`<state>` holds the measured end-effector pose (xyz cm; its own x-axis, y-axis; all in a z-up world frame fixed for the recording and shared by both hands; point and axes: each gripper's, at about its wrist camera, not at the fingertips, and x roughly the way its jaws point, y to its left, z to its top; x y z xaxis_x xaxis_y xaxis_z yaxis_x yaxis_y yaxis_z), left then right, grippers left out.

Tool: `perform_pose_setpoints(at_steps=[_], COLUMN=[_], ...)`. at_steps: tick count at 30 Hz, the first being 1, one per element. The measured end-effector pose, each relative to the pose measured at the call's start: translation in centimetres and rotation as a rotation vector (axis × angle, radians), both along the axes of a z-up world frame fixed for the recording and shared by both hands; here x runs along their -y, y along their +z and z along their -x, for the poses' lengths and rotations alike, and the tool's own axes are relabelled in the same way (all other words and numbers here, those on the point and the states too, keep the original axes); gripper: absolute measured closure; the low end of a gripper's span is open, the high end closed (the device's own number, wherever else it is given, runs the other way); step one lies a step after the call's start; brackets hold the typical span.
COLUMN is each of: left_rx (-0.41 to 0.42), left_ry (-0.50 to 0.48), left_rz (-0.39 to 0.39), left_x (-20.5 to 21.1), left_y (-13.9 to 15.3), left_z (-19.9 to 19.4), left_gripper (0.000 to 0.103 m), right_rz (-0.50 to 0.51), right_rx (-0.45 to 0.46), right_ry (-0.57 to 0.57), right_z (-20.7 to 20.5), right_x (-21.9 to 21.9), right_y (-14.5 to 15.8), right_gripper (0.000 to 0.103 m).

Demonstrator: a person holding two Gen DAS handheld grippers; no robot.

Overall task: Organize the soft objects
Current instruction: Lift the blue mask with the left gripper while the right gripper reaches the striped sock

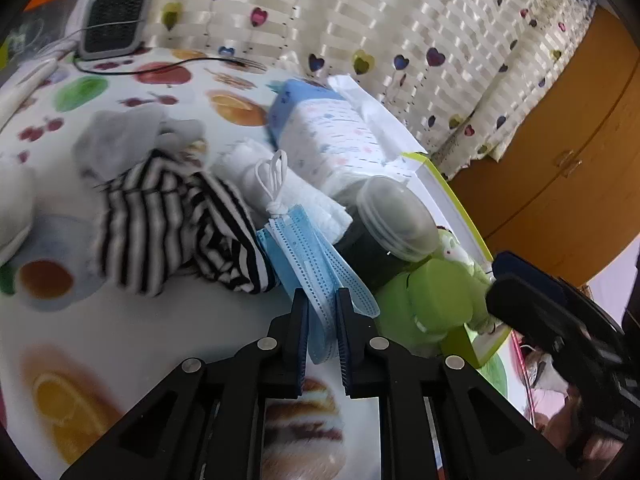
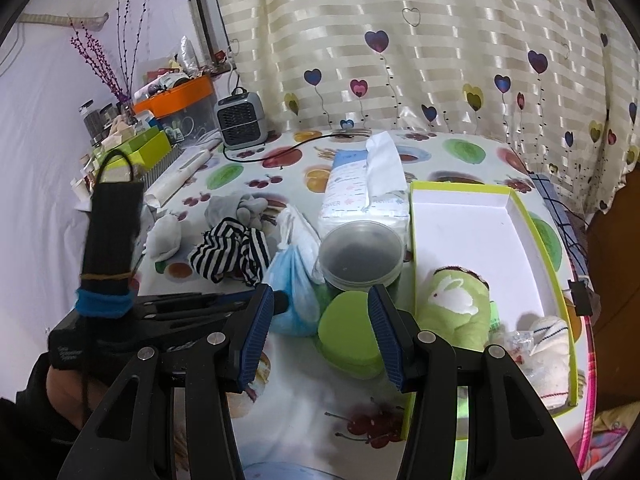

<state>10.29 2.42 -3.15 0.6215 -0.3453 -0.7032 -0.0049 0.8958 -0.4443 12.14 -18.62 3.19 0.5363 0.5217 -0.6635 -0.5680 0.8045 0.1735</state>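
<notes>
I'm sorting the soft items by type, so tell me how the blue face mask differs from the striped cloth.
The blue face mask is pale blue with dotted seams; the striped cloth has black and white bands. The mask is flat and pleated, with a white ear loop; the cloth is crumpled in a heap. The mask sits pinched between the left gripper's jaws; the cloth lies untouched on the tablecloth. Both are soft and lie side by side outside the green-edged box.

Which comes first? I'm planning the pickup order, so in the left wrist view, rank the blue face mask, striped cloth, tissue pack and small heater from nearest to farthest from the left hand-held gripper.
1. Blue face mask: between the left hand-held gripper's fingers.
2. Striped cloth: just beyond, to the left.
3. Tissue pack: farther back, slightly right.
4. Small heater: far back left, by the curtain.
</notes>
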Motion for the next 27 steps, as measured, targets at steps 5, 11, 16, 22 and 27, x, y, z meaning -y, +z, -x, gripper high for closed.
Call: perform_pose_setpoints(at_steps=[5, 11, 16, 22, 27], left_rx=[0.008, 0.007, 0.017, 0.039, 0.044], left_ry=[0.026, 0.057, 0.087, 0.119, 0.157], left_rz=[-0.002, -0.011, -0.013, -0.02, -0.016], left_x=[-1.9, -4.2, -5.8, -7.5, -9.1], left_y=[0.3, 0.2, 0.3, 0.9, 0.9], left_z=[2.3, 4.8, 6.3, 7.8, 8.6], left_gripper=[0.091, 0.091, 0.091, 0.091, 0.091], right_rz=[0.004, 0.018, 0.043, 0.069, 0.105], right_rx=[-0.016, -0.017, -0.029, -0.051, -0.07], right_ry=[0.024, 0.059, 0.091, 0.122, 0.14], right_z=[-0.1, 0.3, 0.1, -0.5, -1.3], right_x=[-1.4, -3.7, -5.9, -8.2, -10.1], right_y=[-0.4, -0.5, -1.1, -2.1, -3.2], right_gripper=[0.053, 0.053, 0.053, 0.053, 0.053])
